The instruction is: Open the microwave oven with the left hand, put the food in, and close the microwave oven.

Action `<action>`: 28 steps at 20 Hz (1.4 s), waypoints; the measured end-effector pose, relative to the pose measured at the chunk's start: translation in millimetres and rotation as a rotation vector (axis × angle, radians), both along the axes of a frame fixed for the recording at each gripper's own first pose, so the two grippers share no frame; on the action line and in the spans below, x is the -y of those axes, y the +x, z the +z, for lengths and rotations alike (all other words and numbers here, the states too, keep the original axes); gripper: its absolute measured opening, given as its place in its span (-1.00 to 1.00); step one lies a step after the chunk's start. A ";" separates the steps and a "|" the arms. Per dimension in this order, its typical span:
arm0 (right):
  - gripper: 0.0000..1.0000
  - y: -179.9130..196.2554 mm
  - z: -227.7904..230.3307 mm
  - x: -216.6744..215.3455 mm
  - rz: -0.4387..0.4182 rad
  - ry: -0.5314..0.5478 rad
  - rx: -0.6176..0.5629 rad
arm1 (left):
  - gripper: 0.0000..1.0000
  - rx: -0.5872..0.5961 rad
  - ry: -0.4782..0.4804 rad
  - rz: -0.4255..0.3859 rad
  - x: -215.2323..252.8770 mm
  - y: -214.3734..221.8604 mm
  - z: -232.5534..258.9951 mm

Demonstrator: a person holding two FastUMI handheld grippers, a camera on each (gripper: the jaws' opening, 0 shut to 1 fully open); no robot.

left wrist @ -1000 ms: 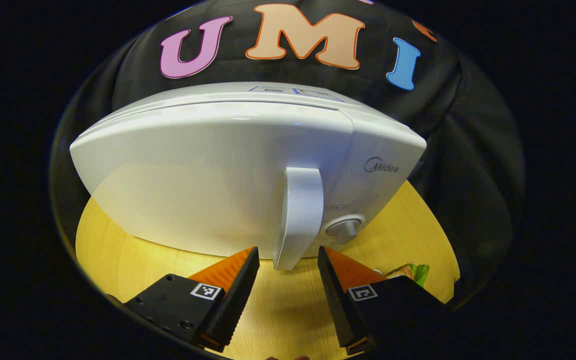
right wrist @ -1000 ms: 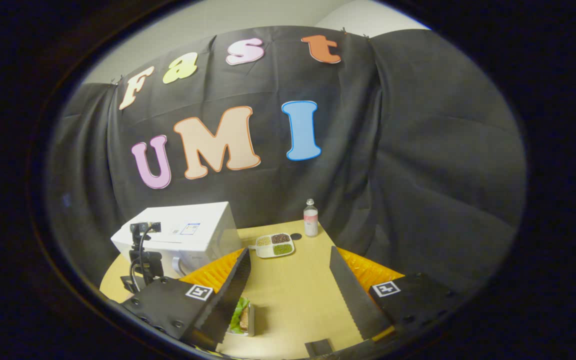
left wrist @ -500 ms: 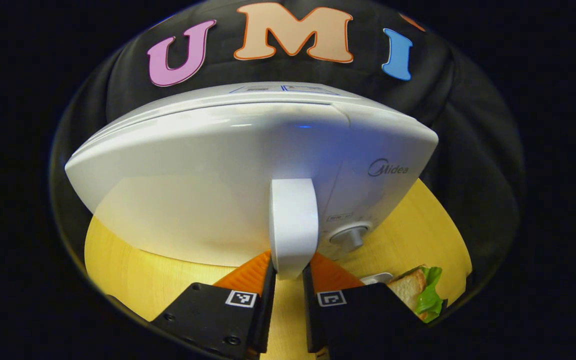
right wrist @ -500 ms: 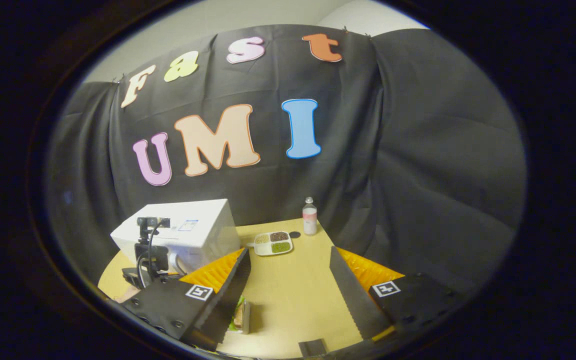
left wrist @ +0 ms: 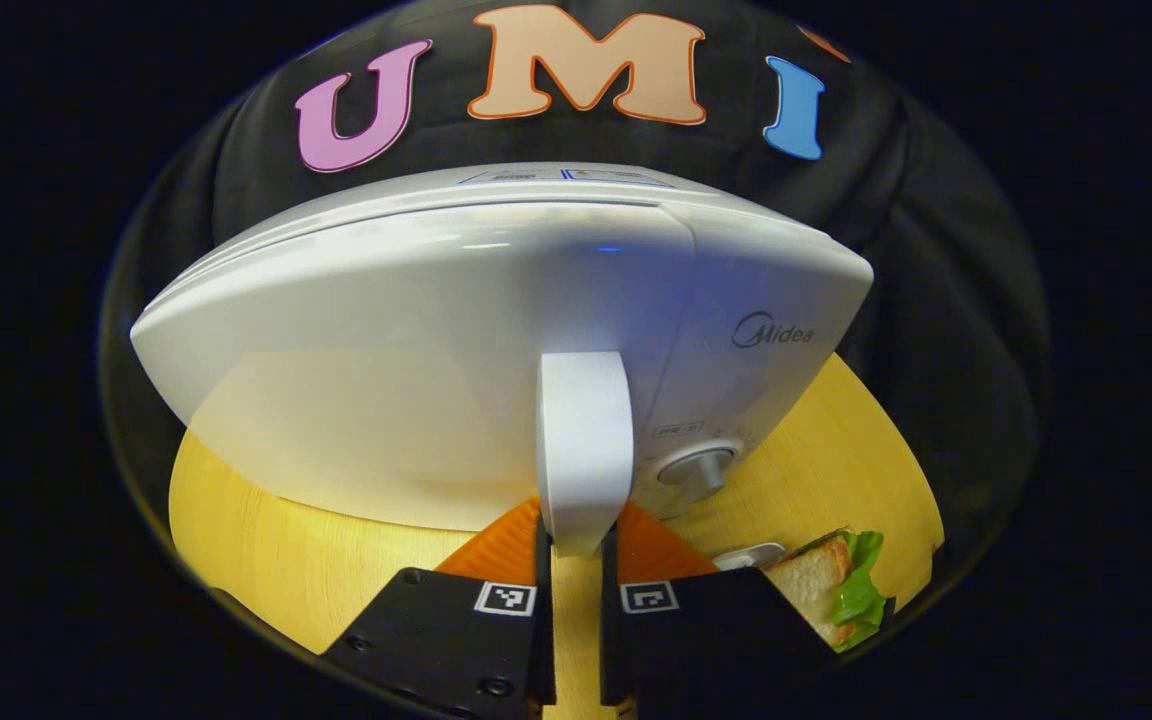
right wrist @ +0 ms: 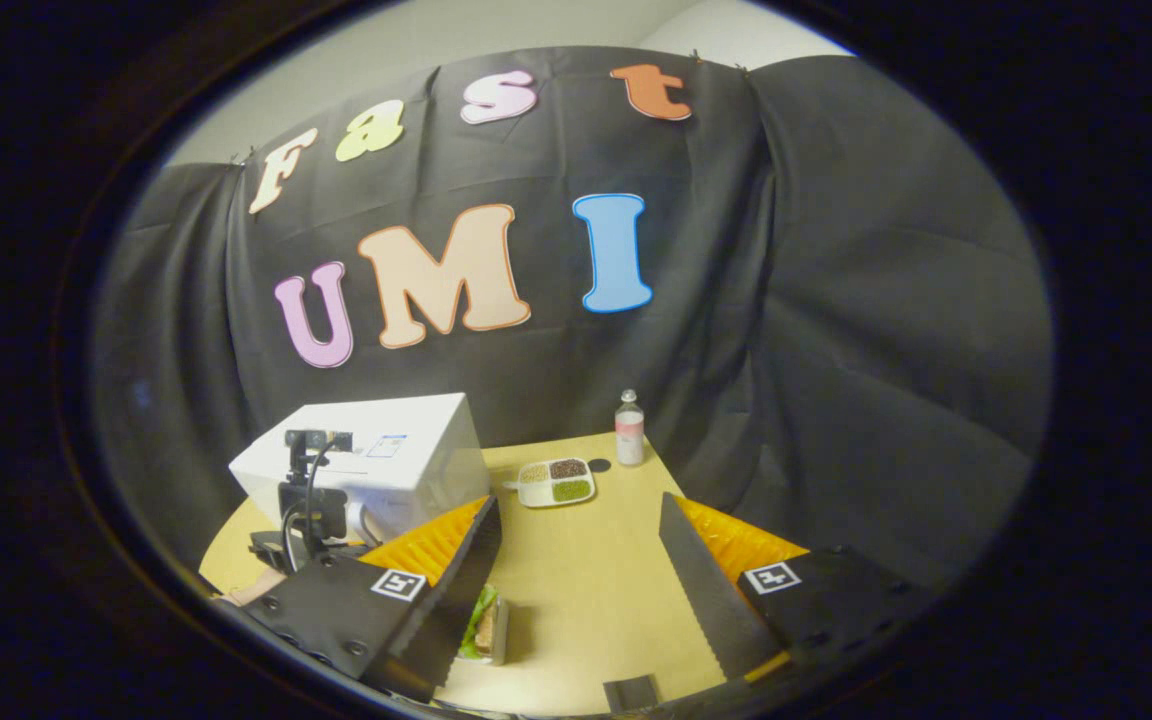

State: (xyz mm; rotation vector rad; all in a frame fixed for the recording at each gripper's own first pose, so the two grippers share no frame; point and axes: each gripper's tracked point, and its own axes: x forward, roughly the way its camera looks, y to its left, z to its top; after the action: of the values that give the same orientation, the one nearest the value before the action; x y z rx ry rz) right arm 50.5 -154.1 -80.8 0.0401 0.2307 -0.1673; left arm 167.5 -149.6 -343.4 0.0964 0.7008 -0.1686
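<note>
In the left gripper view the left tongs (left wrist: 572,590) are clamped on the foot of the door handle (left wrist: 584,450), one finger pressed on each side of it. The handle stands upright on the closed door of the microwave (left wrist: 416,340), which sits on the counter (left wrist: 266,560). At 2 o'clock from the tongs is a knob (left wrist: 698,467) on the panel. At 3 o'clock lies the sandwich (left wrist: 831,590), bread and lettuce showing, on the counter to the right of the microwave.

In the right gripper view the right tongs (right wrist: 581,570) are apart and hold nothing, hanging above the counter (right wrist: 576,580). Beside their left finger, at 8 o'clock, the sandwich (right wrist: 484,625) lies on the counter. At 10 o'clock the microwave (right wrist: 376,465) has the left tongs (right wrist: 311,510) at its front. At 12 o'clock is a tray (right wrist: 556,482) with three fillings, and a bottle (right wrist: 628,428) stands near it at the back of the counter.
</note>
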 end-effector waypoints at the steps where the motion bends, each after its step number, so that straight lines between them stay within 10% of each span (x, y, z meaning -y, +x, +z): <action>1: 0.98 -0.8 1.4 -2.1 0.003 0.000 0.001 | -0.67 -0.003 0.005 0.004 -0.2 -0.7 -0.7; 28: 0.98 -33.2 -12.1 -36.7 -0.013 -0.004 -0.018 | -0.84 0.023 -0.029 0.013 -0.5 -4.5 3.0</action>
State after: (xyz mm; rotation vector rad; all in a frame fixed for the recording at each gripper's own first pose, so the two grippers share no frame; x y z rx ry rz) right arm 17.3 -117.4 -92.8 0.0364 0.2477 -0.1808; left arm 163.0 -149.0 -340.4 0.0664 0.6761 -0.1648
